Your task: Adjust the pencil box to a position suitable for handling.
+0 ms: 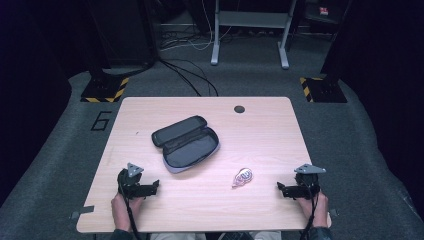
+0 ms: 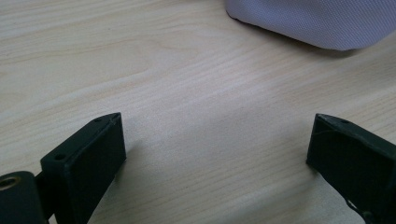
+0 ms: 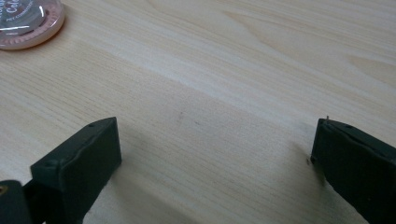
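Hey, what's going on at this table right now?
A person sits at a wooden table with a two-jaw gripper in each hand. The left gripper and the right gripper both rest near the table's front edge, jaws open and holding nothing. Between them lie an open grey zip case, lid flipped back, and a small round pinkish compact, closer to the right gripper. Neither is touched yet, so work appears not to have started.
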A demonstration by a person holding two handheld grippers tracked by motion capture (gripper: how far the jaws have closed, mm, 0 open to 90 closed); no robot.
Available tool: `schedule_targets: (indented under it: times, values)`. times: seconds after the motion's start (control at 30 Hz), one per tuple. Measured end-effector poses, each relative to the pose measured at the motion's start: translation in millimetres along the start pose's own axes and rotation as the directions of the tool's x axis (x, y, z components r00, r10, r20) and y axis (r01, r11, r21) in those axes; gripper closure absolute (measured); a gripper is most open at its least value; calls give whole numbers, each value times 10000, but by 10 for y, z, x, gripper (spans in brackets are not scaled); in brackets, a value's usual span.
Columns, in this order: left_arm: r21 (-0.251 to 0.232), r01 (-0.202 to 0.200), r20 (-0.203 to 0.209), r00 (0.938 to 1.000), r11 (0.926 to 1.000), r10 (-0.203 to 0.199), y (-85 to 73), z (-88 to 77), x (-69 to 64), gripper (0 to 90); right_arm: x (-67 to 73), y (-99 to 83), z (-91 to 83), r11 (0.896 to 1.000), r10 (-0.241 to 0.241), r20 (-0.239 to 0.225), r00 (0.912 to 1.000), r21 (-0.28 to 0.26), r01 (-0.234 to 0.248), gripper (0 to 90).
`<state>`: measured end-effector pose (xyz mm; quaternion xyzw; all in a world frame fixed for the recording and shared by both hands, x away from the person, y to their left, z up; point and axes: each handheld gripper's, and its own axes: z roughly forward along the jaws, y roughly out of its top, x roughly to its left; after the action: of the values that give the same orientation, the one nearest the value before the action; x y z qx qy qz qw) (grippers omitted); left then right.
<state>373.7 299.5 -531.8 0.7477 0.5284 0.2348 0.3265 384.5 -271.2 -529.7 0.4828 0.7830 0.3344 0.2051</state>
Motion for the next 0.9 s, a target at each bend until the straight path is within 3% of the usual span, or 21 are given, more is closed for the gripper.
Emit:
schedule_targets:
  times: [0.33, 0.4, 0.47, 0.63, 0.9]
  values:
    - [24, 11, -19, 10000, 10000, -11, 1, -1, 3, 42, 1, 8, 0, 10000, 78, 264, 9996, 15, -79, 0]
    - [4, 15, -24, 10000, 10000, -15, 0, -2, -1, 43, 20, 9, -8, 9996, 290, 472, 9985, -26, -289, 2]
    - [13, 4, -23, 10000, 10000, -4, 0, -2, 0, 43, 23, 19, -28, 9985, 556, 322, 9979, -16, -556, 1]
    - [8, 12, -24, 10000, 10000, -12, 0, -2, -1, 43, 145, 112, -88, 9979, 638, 394, 9972, -143, -633, 17]
    - [13, 10, -16, 10000, 10000, -10, 0, -2, 1, 43, 370, 277, -117, 9980, 588, 91, 9982, -233, -586, 37]
